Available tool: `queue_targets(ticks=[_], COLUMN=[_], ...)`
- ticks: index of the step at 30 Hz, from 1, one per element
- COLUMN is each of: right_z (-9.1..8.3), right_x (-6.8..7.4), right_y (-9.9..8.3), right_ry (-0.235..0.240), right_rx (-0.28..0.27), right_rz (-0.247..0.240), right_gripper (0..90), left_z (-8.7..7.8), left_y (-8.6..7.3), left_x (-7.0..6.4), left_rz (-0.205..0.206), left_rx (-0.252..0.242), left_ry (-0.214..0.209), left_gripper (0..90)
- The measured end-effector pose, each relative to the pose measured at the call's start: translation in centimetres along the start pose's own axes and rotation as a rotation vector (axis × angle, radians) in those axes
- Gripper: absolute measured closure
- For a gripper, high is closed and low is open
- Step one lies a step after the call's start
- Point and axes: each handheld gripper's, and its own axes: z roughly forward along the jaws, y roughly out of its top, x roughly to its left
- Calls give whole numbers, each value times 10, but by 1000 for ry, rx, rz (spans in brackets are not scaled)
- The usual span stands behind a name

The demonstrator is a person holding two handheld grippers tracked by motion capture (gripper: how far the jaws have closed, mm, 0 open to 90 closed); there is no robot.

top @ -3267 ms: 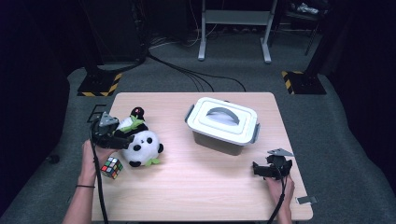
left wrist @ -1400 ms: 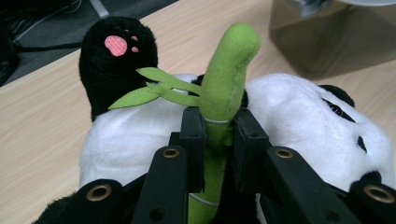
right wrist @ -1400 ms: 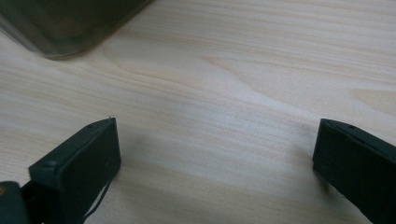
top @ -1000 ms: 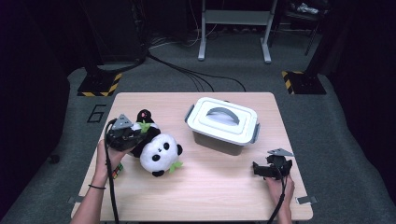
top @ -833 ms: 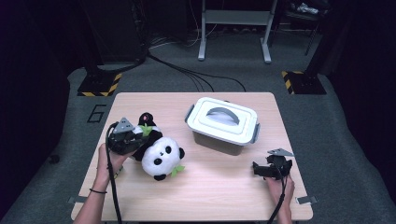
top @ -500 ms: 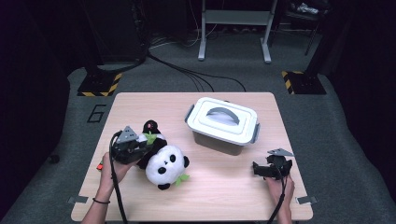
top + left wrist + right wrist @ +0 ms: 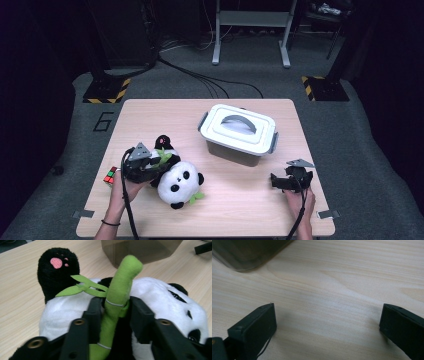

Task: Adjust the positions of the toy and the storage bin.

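Left gripper: we had it at the near-left part of the table, its jaws pinching the panda's green bamboo stalk; in the left gripper view the stalk ran up between the two black jaws, pressed on both sides.

Right gripper: we held it low over the near-right part of the table, jaws spread wide with bare wood between them in the right gripper view, touching nothing.

Panda plush: it lay on the table just right of our left gripper, white belly and head up, its head toward the near edge and one black foot with a pink paw print pointing away from us.

Bamboo leaves: two green felt leaves stuck out from the stalk toward the black foot.

Puzzle cube: it sat at the left edge of the table, just beside our left hand; it was small in the high view, so we think it was a colour cube but could read only red and green tiles.

Storage box: grey, with a white lid and handle clipped on, it stood beyond the panda near the middle of the table, well apart from both grippers.

Floor: farther off lay grey carpet with cables and striped stand feet.
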Motion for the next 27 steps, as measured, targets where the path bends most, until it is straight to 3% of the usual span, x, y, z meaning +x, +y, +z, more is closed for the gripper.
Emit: queue_targets(ticks=[5, 9, 19, 23, 27], right_z=[0, 0, 0, 0, 0], right_x=[0, 0, 0, 0, 1], right_y=[0, 0, 0, 0, 1], right_ry=[0, 2, 2, 1, 2], right_rx=[0, -1, 0, 3, 2], right_rz=[0, -3, -4, 0, 5], right_gripper=[1, 0, 0, 0, 0], left_z=[-14, -30, -59, -58, -51], left_y=[1, -9, -45, -59, -75], left_x=[-3, -5, -18, -25, -31], left_rz=[-13, -41, -83, -112, -114], left_rx=[-23, -43, -53, -13, 11], left_ry=[75, 102, 186, 195, 196], left_gripper=[284, 164, 51, 15, 2])
